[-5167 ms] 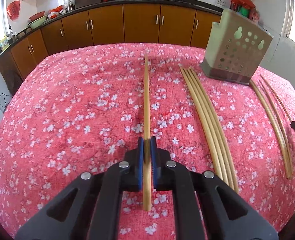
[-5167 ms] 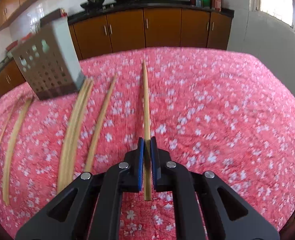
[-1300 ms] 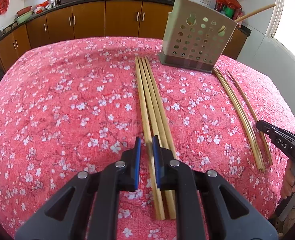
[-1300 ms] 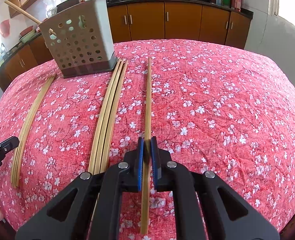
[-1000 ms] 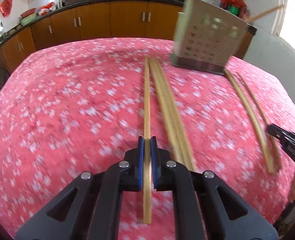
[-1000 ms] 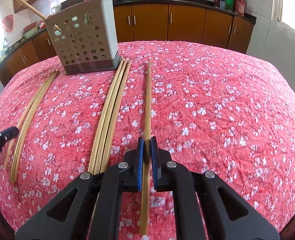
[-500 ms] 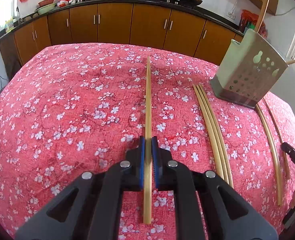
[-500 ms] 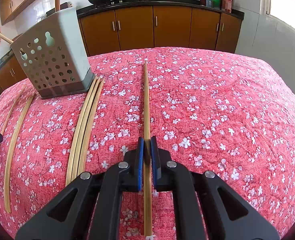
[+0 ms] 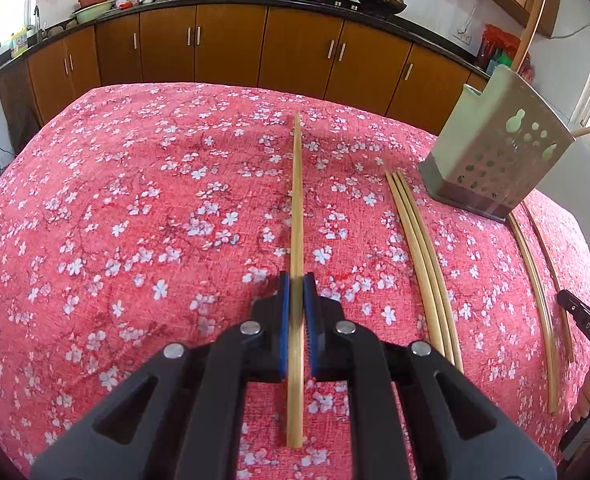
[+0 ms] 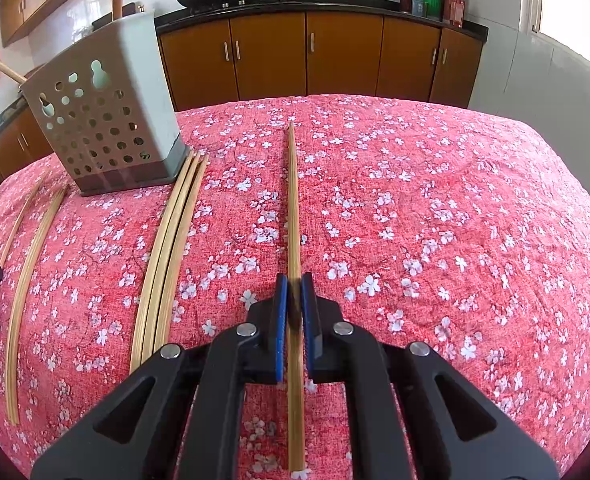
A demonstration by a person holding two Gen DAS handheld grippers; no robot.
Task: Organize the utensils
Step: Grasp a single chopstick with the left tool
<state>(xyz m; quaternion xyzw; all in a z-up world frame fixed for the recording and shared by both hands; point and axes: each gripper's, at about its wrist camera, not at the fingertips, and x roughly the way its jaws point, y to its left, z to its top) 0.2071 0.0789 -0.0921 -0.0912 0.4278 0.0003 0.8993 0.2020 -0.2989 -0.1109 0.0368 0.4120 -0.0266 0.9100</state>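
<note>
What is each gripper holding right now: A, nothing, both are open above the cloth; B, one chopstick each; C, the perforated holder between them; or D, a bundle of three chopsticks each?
B: the left gripper is closed on a single chopstick, and the right gripper is closed on another single chopstick; the utensil holder stands on the tablecloth.
</note>
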